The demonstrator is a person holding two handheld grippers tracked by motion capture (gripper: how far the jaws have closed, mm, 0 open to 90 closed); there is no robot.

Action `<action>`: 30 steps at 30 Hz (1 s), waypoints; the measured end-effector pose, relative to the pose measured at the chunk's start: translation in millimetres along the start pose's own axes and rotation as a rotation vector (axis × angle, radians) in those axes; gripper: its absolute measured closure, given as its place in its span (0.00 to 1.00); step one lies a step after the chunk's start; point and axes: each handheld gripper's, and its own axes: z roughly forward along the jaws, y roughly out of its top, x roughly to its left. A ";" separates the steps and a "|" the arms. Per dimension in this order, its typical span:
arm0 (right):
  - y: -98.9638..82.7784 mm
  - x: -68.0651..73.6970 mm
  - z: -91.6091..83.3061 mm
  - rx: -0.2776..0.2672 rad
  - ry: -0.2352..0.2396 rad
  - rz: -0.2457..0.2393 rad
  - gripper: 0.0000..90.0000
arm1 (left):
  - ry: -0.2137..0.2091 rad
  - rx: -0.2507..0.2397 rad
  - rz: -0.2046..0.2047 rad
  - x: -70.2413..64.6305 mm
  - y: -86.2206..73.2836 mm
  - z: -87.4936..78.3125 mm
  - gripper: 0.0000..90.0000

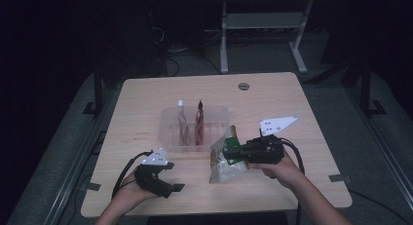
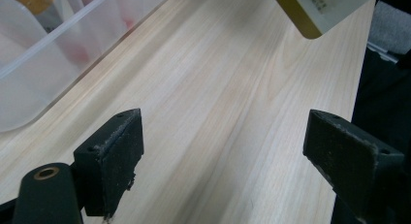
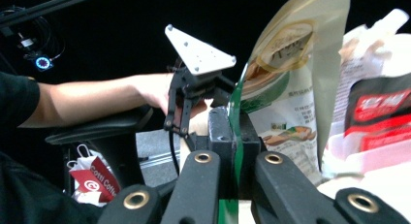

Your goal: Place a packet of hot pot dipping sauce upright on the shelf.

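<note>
Right gripper [image 1: 238,154]: pinching the green edge of a snack bag [image 1: 225,159], jaws pressed tight on it.
Same grip up close: bag edge [image 3: 234,136] squeezed flat between the two black jaws.
Bag: standing up tall on the table [image 1: 146,118], hanging off the front of the right gripper, long side going up and down.
Box [image 1: 168,132]: clear plastic, just past the bag, ahead of the right gripper and a bit to its left side.
Inside the box: two pouches standing up, a pale one [image 1: 182,125] and a red one [image 1: 199,125].
Left gripper [image 1: 168,185]: spread wide, nothing between the jaws, low over the table.
Seen from the left gripper: bare wood [image 2: 218,112] between the jaws, box wall [image 2: 43,64] ahead to one side, bag corner [image 2: 315,15] ahead to the other side.
Nearer hand: the right one, already gripping the bag; the left one well apart from it.
Likely next move, only a guess: lift the bag forward and over the near wall of the box, next to the two pouches.
Thing to watch: tall floppy bag, gripped by one edge, likely to tip or swing.
</note>
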 end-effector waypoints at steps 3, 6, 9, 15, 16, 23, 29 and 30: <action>9.2 -2.8 -0.6 -0.005 -0.015 -0.027 1.00 | 0.000 0.018 0.010 -1.1 -1.8 4.2 0.16; 16.2 -6.4 -1.8 -0.012 -0.025 -0.036 1.00 | 0.001 0.036 0.023 0.4 -2.3 5.3 0.16; 22.4 -10.2 -3.6 -0.026 -0.040 -0.038 1.00 | 0.002 0.041 0.012 0.7 -3.8 5.9 0.16; 34.1 -22.2 -6.5 -0.057 -0.072 -0.042 1.00 | 0.009 0.038 0.015 3.5 -4.5 5.1 0.16; 34.1 -22.2 -6.5 -0.057 -0.072 -0.042 1.00 | 0.009 0.038 0.015 3.5 -4.5 5.1 0.16; 50.5 -46.7 -6.9 -0.072 -0.101 -0.030 1.00 | 0.011 0.033 0.009 5.4 -5.7 4.6 0.16; 55.4 -66.7 -0.9 -0.046 -0.130 -0.009 1.00 | 0.010 0.037 0.002 6.2 -6.4 4.1 0.16; 55.3 -69.5 -0.2 -0.044 -0.136 -0.007 1.00 | 0.009 0.042 0.005 6.5 -6.5 3.6 0.16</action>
